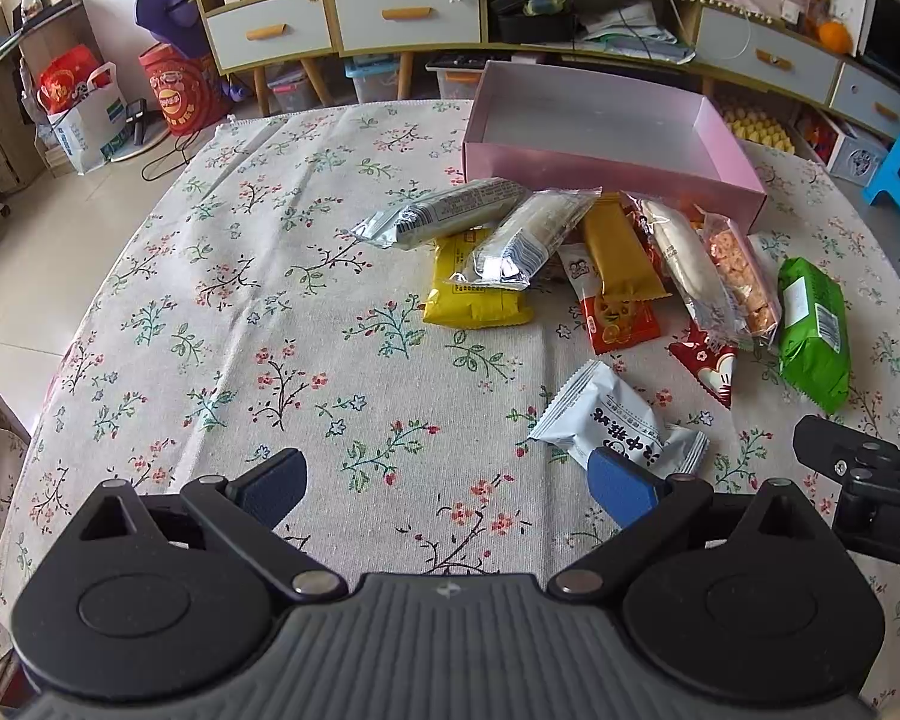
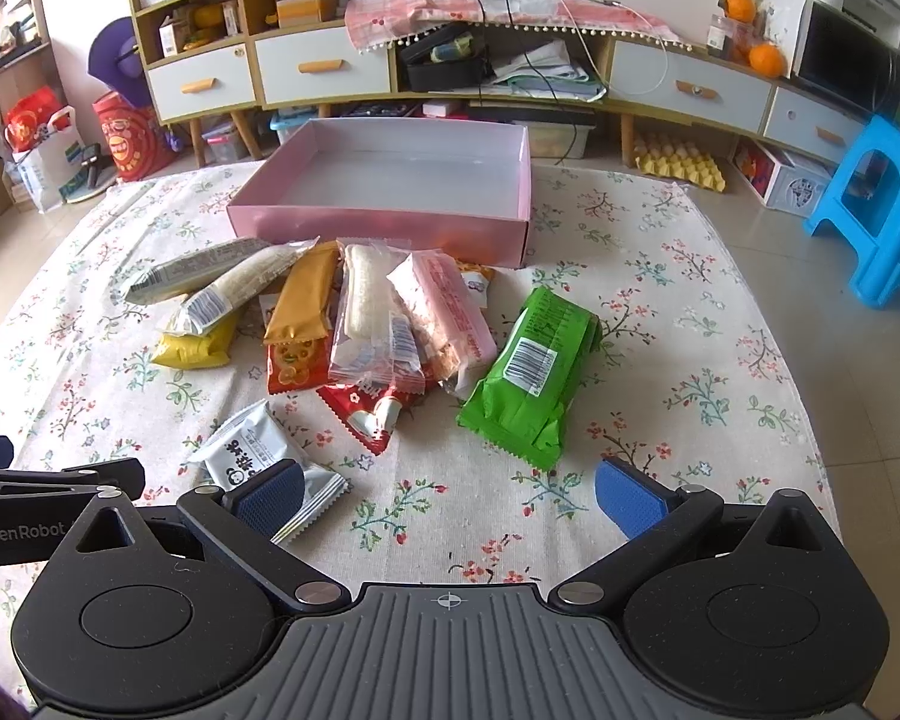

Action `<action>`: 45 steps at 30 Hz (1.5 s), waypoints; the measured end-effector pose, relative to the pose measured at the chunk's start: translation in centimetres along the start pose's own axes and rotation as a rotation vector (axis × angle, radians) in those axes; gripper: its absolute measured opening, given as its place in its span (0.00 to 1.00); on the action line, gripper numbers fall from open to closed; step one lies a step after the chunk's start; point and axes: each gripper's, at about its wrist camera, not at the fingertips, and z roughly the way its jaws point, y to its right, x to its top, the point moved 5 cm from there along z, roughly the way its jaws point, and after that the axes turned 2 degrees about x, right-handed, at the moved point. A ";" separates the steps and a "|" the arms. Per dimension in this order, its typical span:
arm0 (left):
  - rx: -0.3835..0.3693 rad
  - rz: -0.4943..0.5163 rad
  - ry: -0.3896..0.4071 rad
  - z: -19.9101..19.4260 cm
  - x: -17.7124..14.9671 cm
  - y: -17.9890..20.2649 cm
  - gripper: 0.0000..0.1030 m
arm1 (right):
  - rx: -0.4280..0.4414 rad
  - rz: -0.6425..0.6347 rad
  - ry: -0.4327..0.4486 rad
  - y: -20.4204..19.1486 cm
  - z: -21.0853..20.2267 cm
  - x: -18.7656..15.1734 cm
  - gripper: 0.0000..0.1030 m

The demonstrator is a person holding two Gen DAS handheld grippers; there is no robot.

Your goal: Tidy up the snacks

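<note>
Left wrist view: left gripper (image 1: 447, 483) spread wide, holding nothing, low over the counter (image 1: 210, 300); white packet (image 1: 621, 426) just beside its right finger.
Right wrist view: right gripper (image 2: 448, 495) wide apart, empty; snacks (image 2: 354, 312) heaped before empty pink box (image 2: 384, 231), probably their destination.

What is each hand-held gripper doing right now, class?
Left hand-held gripper: open, holding nothing.
Right hand-held gripper: open, holding nothing.

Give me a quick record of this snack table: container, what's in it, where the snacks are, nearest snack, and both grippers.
container: pink box
contents: nothing visible inside
snacks: loose pile on floral tablecloth, in front of box
nearest snack: white packet
off to the right: green packet
left gripper: open, holding nothing
right gripper: open, holding nothing
</note>
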 end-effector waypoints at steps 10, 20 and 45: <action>-0.006 0.004 0.000 0.0 0.0 0.1 0.97 | -0.001 0.000 -0.002 0.1 0.0 0.0 1.00; -0.010 0.002 0.000 0.0 0.1 0.0 0.97 | -0.001 0.000 -0.002 0.1 0.0 0.0 1.00; -0.011 -0.006 -0.005 0.2 0.0 -0.4 0.98 | -0.001 -0.001 -0.003 0.1 0.0 0.0 1.00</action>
